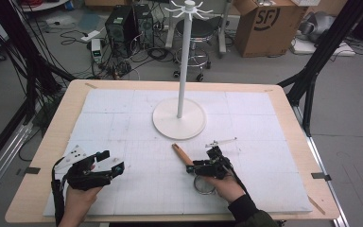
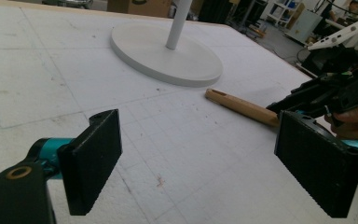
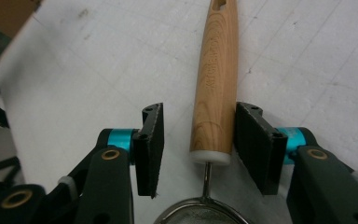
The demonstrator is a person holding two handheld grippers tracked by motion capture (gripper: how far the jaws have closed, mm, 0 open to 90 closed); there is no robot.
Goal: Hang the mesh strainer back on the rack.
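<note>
The right tool (image 3: pixel 198 149) sits low over the white mat (image 1: pixel 137 184), its two black pads (image 3: pixel 151 147) straddling the wooden handle (image 3: pixel 214 79) of a strainer. The pad on the right of the right gripper view lies against the handle's side or just beside it, while a clear gap shows between the handle and the other pad, so the tool is partly closed around the handle and not clamped on it. Just behind the pads, toward the hand (image 1: pixel 227 187), the handle ends in a pale collar, and a thin wire runs back to the round mesh bowl (image 1: pixel 204 184), which lies on the mat under the tool's body. Ahead of the tool the handle stretches away from it, its far end with a hanging slot pointing toward the white stand (image 1: pixel 178 120). Off to the side, well apart, the left tool (image 1: pixel 111 163) rests near the mat with its pads wide apart and nothing between them. Farther ahead of both tools, the stand's round base sits on the mat on the desk (image 1: pixel 283 94), its pole rising upright.
</note>
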